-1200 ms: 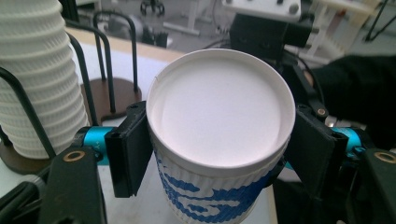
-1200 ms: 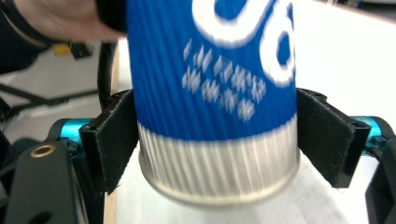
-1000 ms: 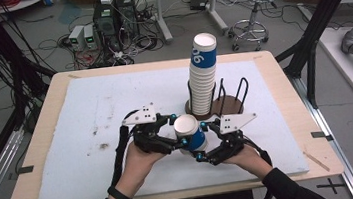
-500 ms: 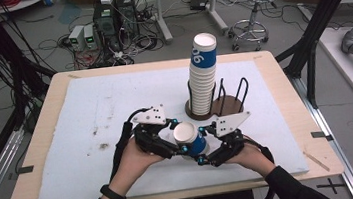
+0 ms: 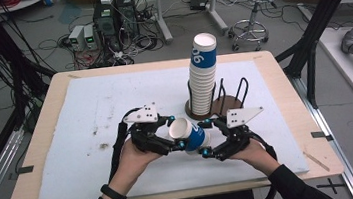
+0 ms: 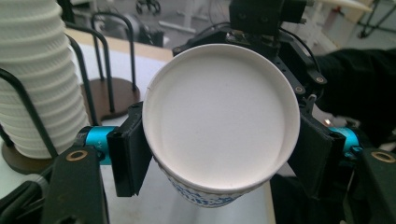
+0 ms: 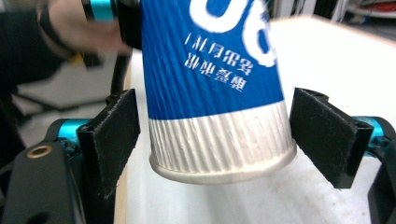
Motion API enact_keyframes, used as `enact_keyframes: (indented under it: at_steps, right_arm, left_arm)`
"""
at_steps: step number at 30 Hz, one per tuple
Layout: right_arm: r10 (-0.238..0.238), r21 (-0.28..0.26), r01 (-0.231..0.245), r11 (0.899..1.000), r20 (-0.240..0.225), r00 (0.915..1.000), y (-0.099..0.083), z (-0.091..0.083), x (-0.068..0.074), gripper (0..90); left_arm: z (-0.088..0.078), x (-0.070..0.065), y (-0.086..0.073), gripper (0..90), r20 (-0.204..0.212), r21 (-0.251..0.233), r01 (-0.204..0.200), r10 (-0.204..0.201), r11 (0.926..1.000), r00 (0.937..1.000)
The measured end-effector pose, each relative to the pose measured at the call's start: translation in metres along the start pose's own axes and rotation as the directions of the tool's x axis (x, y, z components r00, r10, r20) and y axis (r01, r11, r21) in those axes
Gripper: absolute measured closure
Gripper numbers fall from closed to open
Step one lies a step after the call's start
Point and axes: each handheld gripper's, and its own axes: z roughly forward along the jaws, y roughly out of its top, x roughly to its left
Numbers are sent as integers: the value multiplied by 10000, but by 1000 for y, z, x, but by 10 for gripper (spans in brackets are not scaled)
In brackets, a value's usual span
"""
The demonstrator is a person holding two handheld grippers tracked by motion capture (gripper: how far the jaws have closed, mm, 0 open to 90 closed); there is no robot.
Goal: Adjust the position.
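Right claw point(image 7: 217, 140) just reopened, Chinese-lettered cup point(image 7: 210, 79)

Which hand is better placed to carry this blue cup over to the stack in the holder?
Left, probably. The left gripper is clamped on the blue cup near its rim, while the right gripper has just been opening and its pads stand clear of the cup's base. The cup stack stands just behind.

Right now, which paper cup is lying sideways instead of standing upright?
The blue-and-white paper cup between the two grippers, mouth toward the left one; the other cups stand nested in the stack of cups on the holder.
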Motion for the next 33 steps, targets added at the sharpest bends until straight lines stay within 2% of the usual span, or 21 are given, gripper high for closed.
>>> enact_keyframes:
  at_steps: [1,2,3,5,10,14,17,18,20,21,22,23,25,28,30,31,32,33]
  right_arm:
    - [0,0,0,10000,0,10000,0,0,0,174]
    - [14,-243,-12,9997,88,10000,0,-1,-1,175]
    - [263,-421,-250,9988,299,9992,-1,-1,-1,164]
    - [356,-452,-342,9984,295,9989,-1,-1,-2,153]
    - [137,-511,-109,9986,543,9984,-1,4,3,154]
    - [76,-411,-63,9991,315,9995,0,4,1,172]
    - [-164,-280,171,9995,250,9996,0,3,0,187]
    - [-258,-205,259,9995,78,9996,1,1,1,199]
    - [-312,-184,314,9993,66,9995,1,-1,1,200]
    - [-445,-95,445,9990,64,9990,2,-2,0,203]
    - [-504,54,504,9987,25,9987,3,-2,0,204]
    - [-598,175,597,9981,51,9982,4,-2,0,204]
    - [-712,365,709,9968,60,9974,4,-2,0,202]
    - [-719,299,716,9970,102,9974,5,-2,1,181]
    - [-522,-42,523,9986,175,9985,6,-4,0,164]
    - [-228,-387,233,9990,154,9996,6,-7,-2,150]
    - [-228,-387,233,9990,154,9996,6,-7,-2,150]
    - [-74,-533,80,9985,120,9999,6,-8,-3,151]
  left_arm:
    - [0,1,-1,302,8,-214,96,-95,9997,10000]
    - [0,1,-2,302,0,-494,233,-233,9985,9997]
    - [0,2,-3,303,31,-753,305,-304,9967,9995]
    - [-2,2,-6,302,43,-1266,497,-495,9907,9988]
    - [-2,6,-11,302,382,-1903,945,-888,9772,9953]
    - [-2,7,-12,294,465,-1773,944,-875,9796,9951]
    - [-4,6,-10,287,554,-1456,881,-808,9854,9952]
    - [-4,6,-8,280,562,-1225,846,-782,9889,9954]
    - [-5,6,-4,275,468,-492,689,-667,9964,9967]
    - [-5,4,-1,275,323,43,352,-354,9994,9989]
    - [-5,4,-1,275,323,43,352,-354,9994,9989]
    - [-4,3,1,277,244,423,197,-207,9989,9995]
    - [-5,4,1,285,349,558,170,-190,9983,9992]
    - [-6,5,0,292,457,370,126,-143,9992,9989]
    - [-8,5,-1,295,436,-43,52,-51,10000,9990]
    - [-11,6,-2,297,364,-560,58,-38,9984,9993]
    - [-11,6,-2,298,364,-560,58,-38,9984,9993]
    - [-12,7,-4,298,432,-859,198,-162,9961,9989]
